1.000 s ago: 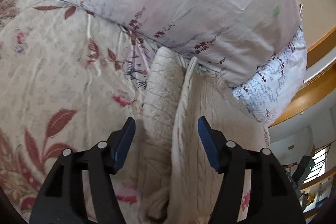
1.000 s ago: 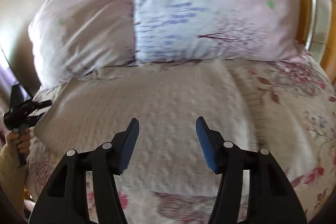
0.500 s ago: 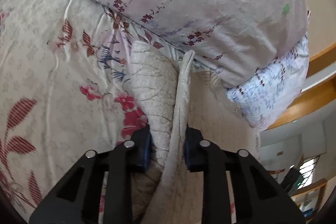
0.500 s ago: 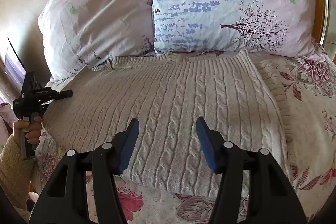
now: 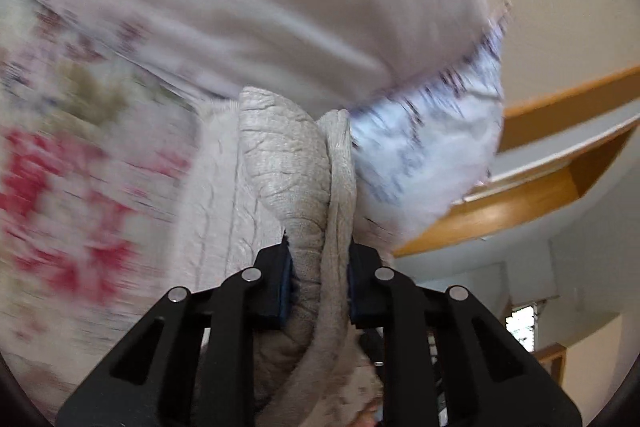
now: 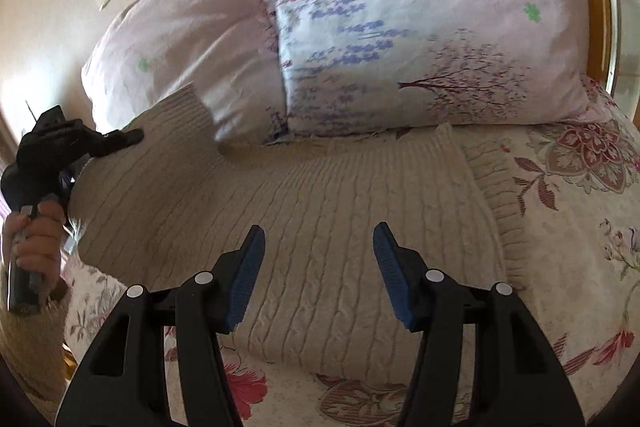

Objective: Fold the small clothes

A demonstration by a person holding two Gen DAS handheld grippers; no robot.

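A floral bedspread [image 6: 580,195] forms the work surface. One cream cable-knit sweater [image 6: 320,211] is laid across it, long axis crosswise, against two pillows [image 6: 400,27]. Its left edge is clamped in the left gripper [image 5: 318,287]. The right gripper [image 6: 318,275] is held wide, empty, directly above the hem.

the sweater [image 6: 320,227] is chunky cable-knit wool-like cloth, cream, matt & rough w/ ribbed edges. left hand-held gripper [image 5: 319,283] is matt black plastic w/ small shiny metal rivets; right hand-held gripper [image 6: 318,275] same, w/ ridged blue pads [image 6: 390,275]. pillows [image 6: 400,27] are smooth thin printed cotton-like cloth, slightly creased. bedspread [image 6: 580,227] is soft matt floral fabric. headboard [image 5: 520,195] is glossy varnished wood.
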